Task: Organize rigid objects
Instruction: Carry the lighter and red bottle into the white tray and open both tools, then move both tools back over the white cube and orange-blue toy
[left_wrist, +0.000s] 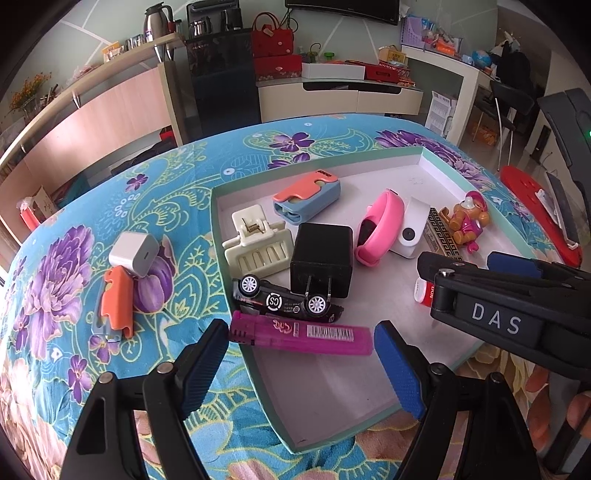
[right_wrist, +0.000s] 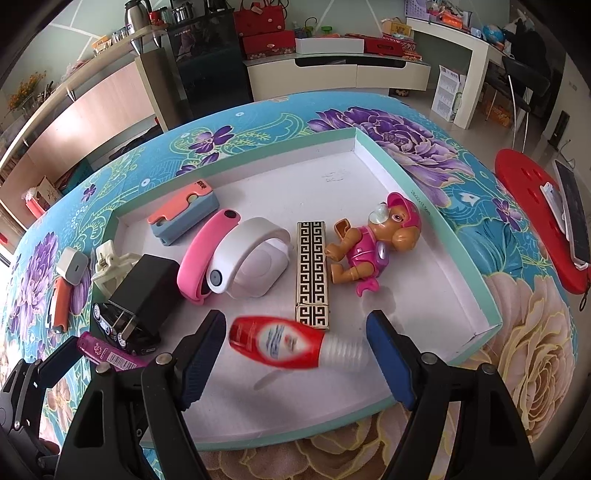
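Left gripper (left_wrist: 301, 363) wide open, holding nothing, purple lighter (left_wrist: 301, 335) straddling tray rim (left_wrist: 258, 373) between my pads; it could tip out. Right gripper (right_wrist: 295, 356) also open and empty, red bottle (right_wrist: 291, 347) blurred between the jaws, may roll.

A magenta lighter (left_wrist: 301, 333) lay flat across the box's (left_wrist: 236, 369) lower-left rim, centre frame; a blurred red bottle (right_wrist: 291, 347) lay sideways, lower centre of the right view.
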